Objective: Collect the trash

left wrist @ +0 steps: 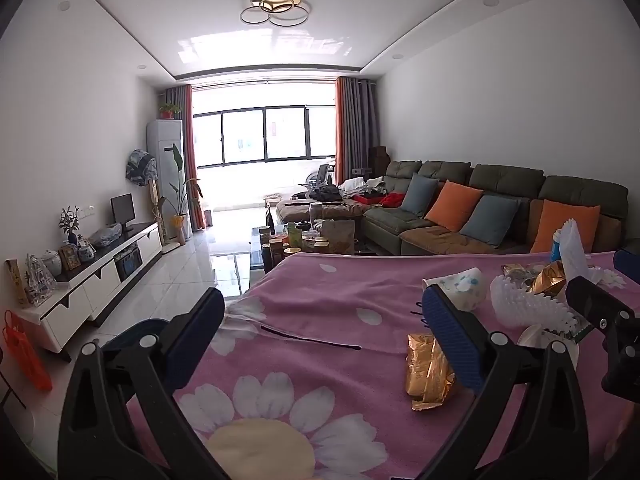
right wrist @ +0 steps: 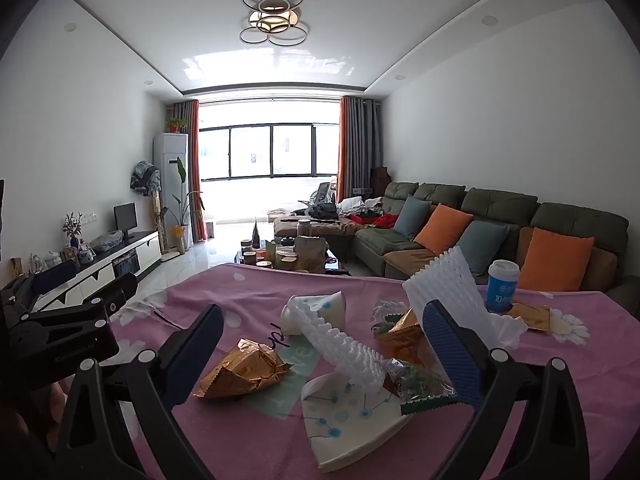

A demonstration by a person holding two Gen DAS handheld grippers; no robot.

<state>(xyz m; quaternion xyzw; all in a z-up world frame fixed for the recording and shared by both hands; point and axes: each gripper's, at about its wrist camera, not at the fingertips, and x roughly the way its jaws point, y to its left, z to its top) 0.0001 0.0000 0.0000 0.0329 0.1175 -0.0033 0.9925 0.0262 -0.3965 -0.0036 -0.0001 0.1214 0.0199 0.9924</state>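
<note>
A long living room runs back to a wide window [right wrist: 256, 152] with orange and grey curtains, a dark green sofa [right wrist: 500, 216] with orange and blue cushions along the right wall and a white TV cabinet [left wrist: 104, 276] along the left. In the foreground stands a desk under a pink cloth [left wrist: 320, 300] printed with white daisies, and the trash lies scattered on its right half. The left hand-held gripper [left wrist: 324, 308] hangs over the cloth with its jaws spread wide and nothing between the blue pads; a crumpled gold wrapper [left wrist: 428, 372] lies on the cloth just beside its right finger. The right hand-held gripper [right wrist: 324, 328] also stands wide open and holds nothing, pointing slightly down at the pile. Between its fingers in the right wrist view lie a white foam net sleeve [right wrist: 340, 344] stretched across the cloth, a flattened paper cup [right wrist: 348, 420] with blue dots nearest the camera, and another paper cup [right wrist: 316, 312] on its side further back. The gold wrapper [right wrist: 244, 368] sits just inside the left finger. A second sheet of white foam net [right wrist: 444, 280] stands up behind the right finger, with a blue and white cup [right wrist: 502, 286] upright beyond it. A small green-edged clear packet [right wrist: 424, 388] lies touching the flattened cup, and another gold wrapper [right wrist: 404, 330] lies behind it
</note>
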